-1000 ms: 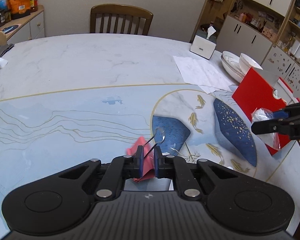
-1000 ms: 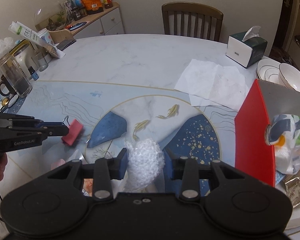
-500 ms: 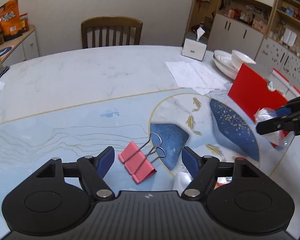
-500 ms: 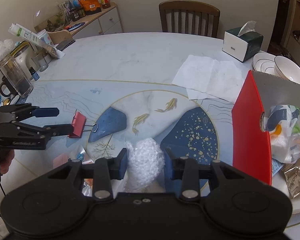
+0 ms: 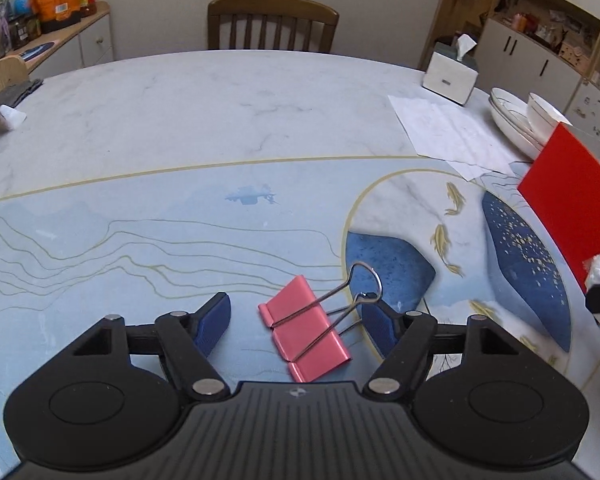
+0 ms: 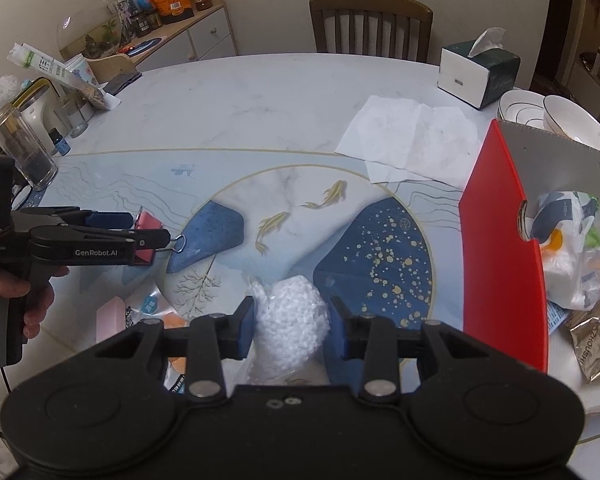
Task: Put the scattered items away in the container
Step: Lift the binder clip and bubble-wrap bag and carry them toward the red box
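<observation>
Pink binder clip [image 5: 306,330] lay on the table [image 5: 220,120] at lower centre of the left wrist view, between the left gripper [image 5: 296,316] pads w/o touching them; jaws had just been closing. Right gripper [image 6: 290,322] was clamped on a white bubble-wrap wad [image 6: 292,320], lower centre of its view, red container [image 6: 504,248] at right.
</observation>
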The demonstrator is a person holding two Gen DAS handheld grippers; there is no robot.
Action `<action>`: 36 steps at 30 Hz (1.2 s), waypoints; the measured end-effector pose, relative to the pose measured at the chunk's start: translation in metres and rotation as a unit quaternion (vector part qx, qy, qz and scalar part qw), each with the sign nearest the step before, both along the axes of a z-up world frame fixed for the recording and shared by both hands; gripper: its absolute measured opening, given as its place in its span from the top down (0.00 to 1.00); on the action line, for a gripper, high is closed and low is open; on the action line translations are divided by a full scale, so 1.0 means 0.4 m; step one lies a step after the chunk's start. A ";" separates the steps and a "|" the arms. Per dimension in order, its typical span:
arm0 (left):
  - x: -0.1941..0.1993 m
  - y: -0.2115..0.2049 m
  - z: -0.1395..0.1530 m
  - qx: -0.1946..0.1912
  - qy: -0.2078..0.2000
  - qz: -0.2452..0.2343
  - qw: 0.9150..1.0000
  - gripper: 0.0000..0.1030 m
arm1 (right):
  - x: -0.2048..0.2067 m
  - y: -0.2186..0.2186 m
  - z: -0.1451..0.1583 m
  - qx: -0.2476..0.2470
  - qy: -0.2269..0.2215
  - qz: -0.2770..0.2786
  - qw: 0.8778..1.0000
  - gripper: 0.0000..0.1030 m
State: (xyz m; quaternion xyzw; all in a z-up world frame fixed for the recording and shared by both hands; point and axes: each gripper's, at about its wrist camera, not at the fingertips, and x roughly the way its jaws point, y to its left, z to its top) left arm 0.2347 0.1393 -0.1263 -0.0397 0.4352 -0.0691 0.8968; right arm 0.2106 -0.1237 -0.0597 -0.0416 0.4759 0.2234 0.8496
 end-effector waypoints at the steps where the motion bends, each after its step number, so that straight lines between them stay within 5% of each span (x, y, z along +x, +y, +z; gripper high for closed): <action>1: 0.000 -0.004 0.001 0.002 -0.001 0.002 1.000 0.40 | 0.000 0.000 -0.001 0.000 0.001 0.000 1.000 0.65; 3: 0.001 -0.011 0.003 0.011 -0.002 0.006 1.000 0.55 | 0.000 0.000 0.000 -0.001 0.001 0.002 1.000 0.65; 14: -0.020 -0.016 0.010 0.009 -0.003 0.013 1.000 0.69 | 0.007 -0.013 0.021 0.006 -0.006 0.008 1.000 0.65; 36: -0.082 -0.108 0.149 -0.022 -0.033 0.006 0.999 0.70 | 0.016 -0.191 0.119 0.033 -0.040 -0.008 0.999 0.65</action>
